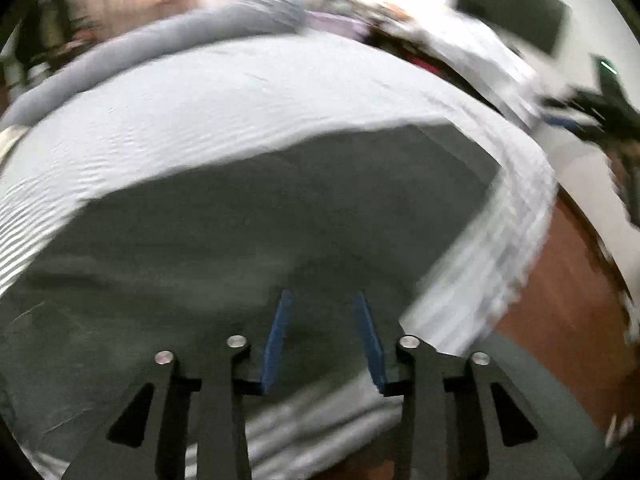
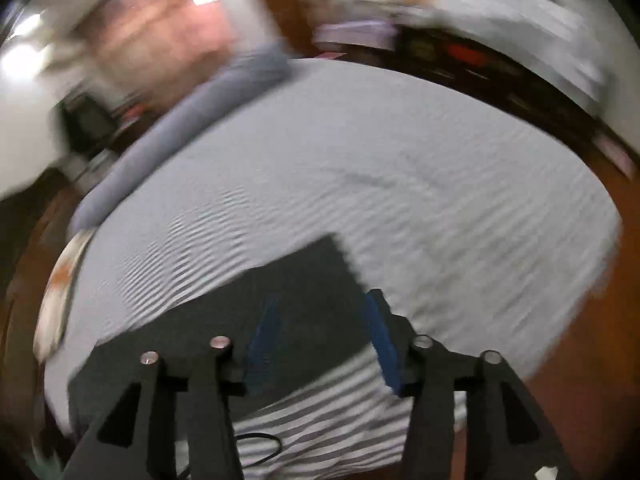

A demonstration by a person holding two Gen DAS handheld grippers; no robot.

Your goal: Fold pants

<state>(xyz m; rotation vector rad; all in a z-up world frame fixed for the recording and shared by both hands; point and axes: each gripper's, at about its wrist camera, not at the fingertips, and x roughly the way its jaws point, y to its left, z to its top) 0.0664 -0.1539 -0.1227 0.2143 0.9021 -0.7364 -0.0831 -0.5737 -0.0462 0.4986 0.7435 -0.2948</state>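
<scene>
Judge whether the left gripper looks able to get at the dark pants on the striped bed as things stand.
Probably yes: the left gripper is open, the pants lie directly before its fingers on the bed, and nothing sits between them.

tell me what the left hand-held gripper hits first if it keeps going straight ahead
Most likely the dark pants spread on the striped bed sheet; the left hand-held gripper points right at them, though blur hides the depth.

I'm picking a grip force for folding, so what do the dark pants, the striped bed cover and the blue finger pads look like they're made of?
The dark pants look like a matte grey-green woven cloth: no sheen, soft creases.
The striped bed cover looks like light cotton-type sheeting, with fine grey-white stripes and small ripples.
The blue finger pads on the left hand-held gripper seem to be rubber or foam, dull and slightly ribbed; motion blur leaves all this uncertain.
</scene>
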